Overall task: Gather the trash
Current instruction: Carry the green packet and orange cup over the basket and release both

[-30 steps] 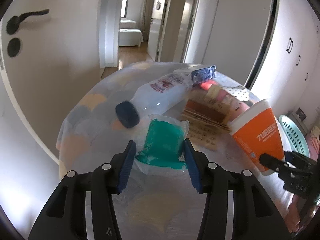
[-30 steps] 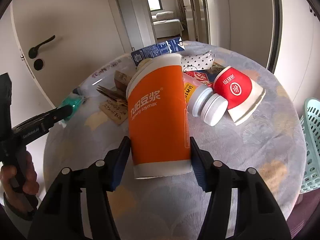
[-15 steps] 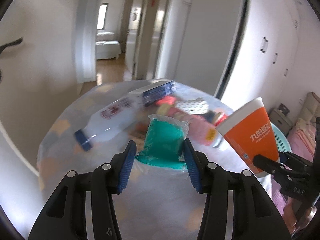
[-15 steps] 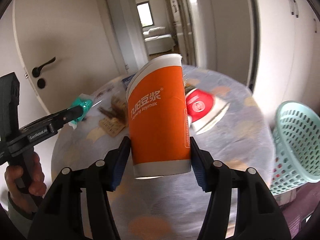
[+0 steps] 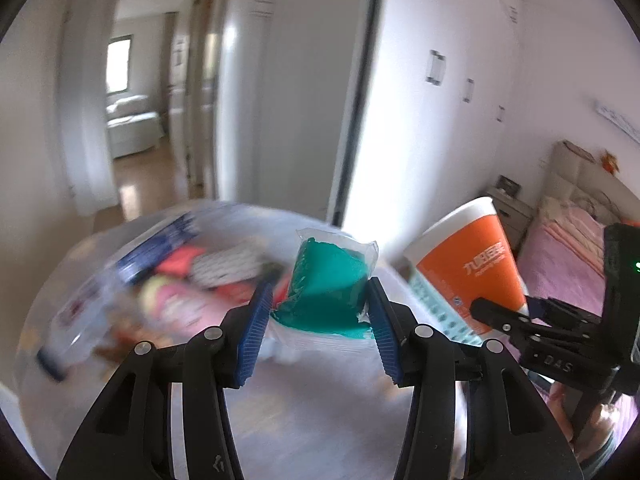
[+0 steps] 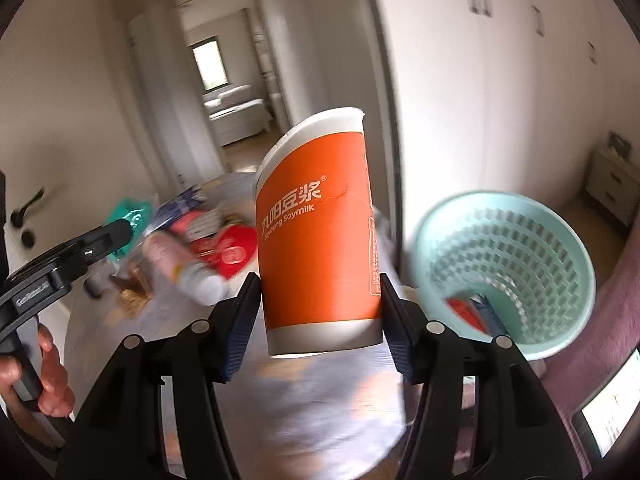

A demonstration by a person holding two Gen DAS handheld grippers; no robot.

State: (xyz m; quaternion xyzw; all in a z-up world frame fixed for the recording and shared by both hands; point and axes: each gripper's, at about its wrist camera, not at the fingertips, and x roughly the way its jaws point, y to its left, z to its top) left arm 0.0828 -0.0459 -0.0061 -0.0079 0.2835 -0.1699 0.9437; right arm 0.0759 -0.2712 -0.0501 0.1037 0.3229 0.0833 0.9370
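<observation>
My left gripper (image 5: 318, 326) is shut on a green plastic packet (image 5: 328, 284) and holds it above the round table (image 5: 320, 420). My right gripper (image 6: 320, 314) is shut on an orange soymilk paper cup (image 6: 320, 240), upright and lifted; the cup also shows in the left wrist view (image 5: 468, 268). A pale green mesh basket (image 6: 508, 268) stands to the right of the cup, with some trash inside. The left gripper and its packet (image 6: 130, 216) show at left in the right wrist view.
More trash lies blurred on the table: a red cup (image 6: 232, 248), a pink bottle (image 6: 180, 264), a blue carton (image 5: 160, 244), a clear bottle (image 5: 76, 320). A bed (image 5: 568, 264) is at right, an open doorway (image 5: 136, 120) behind.
Both grippers have lifted off the table and swung right with their objects. The basket has come into full view beside the cup. The table trash has slid left and blurred.
</observation>
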